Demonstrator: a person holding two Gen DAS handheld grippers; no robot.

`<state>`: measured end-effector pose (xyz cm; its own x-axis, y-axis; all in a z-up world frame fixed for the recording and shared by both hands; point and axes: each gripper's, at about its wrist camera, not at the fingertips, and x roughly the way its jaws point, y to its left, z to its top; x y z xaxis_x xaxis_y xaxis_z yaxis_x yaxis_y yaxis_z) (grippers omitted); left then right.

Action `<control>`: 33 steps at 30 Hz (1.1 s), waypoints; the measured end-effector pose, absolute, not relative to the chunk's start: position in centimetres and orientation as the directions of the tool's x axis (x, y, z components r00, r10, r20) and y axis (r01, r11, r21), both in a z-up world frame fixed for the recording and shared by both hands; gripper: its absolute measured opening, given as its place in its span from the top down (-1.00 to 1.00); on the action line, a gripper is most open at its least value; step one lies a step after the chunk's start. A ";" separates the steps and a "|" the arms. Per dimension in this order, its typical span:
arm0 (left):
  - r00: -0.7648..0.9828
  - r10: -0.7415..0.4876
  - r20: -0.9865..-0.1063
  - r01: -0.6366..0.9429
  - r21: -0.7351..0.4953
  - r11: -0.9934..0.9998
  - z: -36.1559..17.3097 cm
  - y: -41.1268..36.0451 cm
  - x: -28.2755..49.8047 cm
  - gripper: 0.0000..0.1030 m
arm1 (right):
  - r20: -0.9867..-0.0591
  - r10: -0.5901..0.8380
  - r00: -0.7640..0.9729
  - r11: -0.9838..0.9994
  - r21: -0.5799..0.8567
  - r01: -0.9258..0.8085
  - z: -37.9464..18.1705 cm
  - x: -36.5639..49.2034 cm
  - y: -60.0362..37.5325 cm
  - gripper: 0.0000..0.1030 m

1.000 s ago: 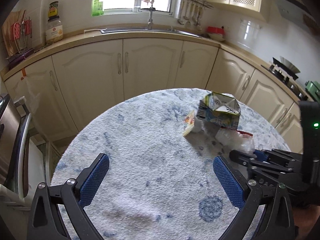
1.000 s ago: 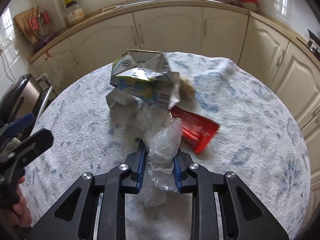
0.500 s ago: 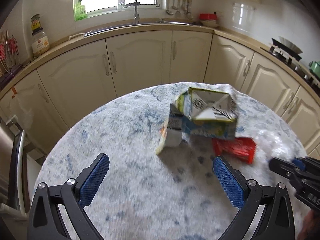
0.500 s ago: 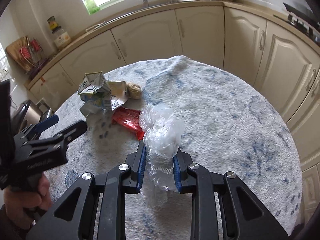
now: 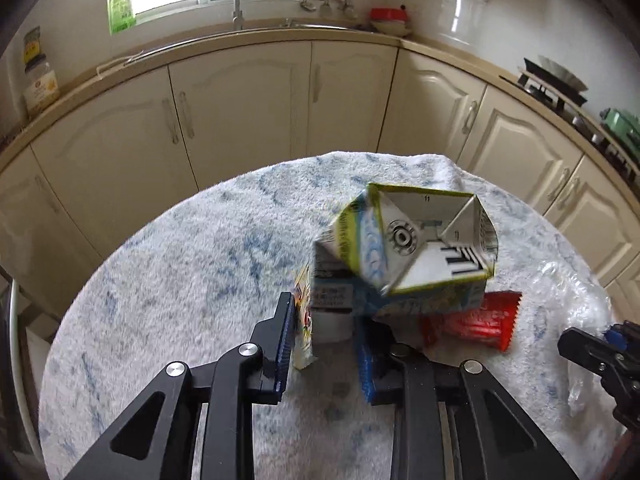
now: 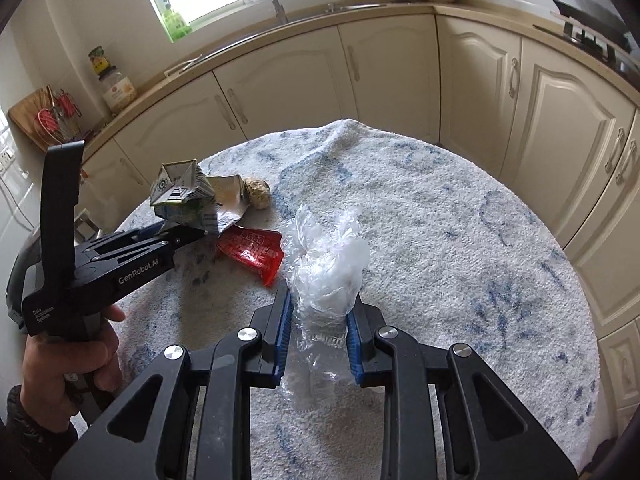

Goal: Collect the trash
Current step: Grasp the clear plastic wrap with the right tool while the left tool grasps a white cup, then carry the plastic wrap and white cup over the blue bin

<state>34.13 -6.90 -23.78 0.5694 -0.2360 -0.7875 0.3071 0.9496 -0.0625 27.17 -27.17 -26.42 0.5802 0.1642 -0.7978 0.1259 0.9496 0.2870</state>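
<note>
Trash lies gathered on the left part of the round tabletop (image 6: 460, 240), which is covered with a white-and-blue fluffy cloth. A crumpled drink carton (image 5: 412, 256) sits tilted there, its opened end facing up and toward the near side. A flattened white-and-yellow carton piece (image 5: 320, 312) leans against its near left side. A red snack wrapper (image 5: 480, 320) lies flat just to the right of the carton, partly tucked under it. A small brownish lump (image 6: 257, 192) rests on the cloth just beyond the carton on the far side; what it is cannot be made out.

The left gripper (image 5: 326, 344) points down at the pile, and its jaws are closing, now narrow. The flattened carton piece stands between its blue fingers (image 5: 286, 340), with the left pad against its printed side; the right pad sits under the carton's near edge, and whether it presses yet is unclear. From the right wrist view a hand (image 6: 68, 356) in a dark sleeve grips that tool's handle at the left edge.

The right gripper (image 6: 318, 336) is narrow too, its blue fingers (image 6: 283, 336) clamped on a crumpled clear plastic bag (image 6: 324, 264). The bag bulges above the pads and trails below them, held over the near middle of the tabletop, to the right of the red wrapper.
</note>
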 end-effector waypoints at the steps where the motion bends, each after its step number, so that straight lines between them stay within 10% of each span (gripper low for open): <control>1: 0.568 -0.242 -0.786 0.302 -0.075 0.950 -23.9 -6.5 33.8 0.58 | -0.797 0.163 0.582 0.950 0.286 0.126 -26.2 26.9 -27.0 0.54; 33: 0.668 -0.431 -0.606 0.450 -0.132 0.883 -11.1 -5.6 12.4 0.65 | -0.661 0.053 0.748 0.953 0.258 0.161 -14.6 12.4 -27.4 0.54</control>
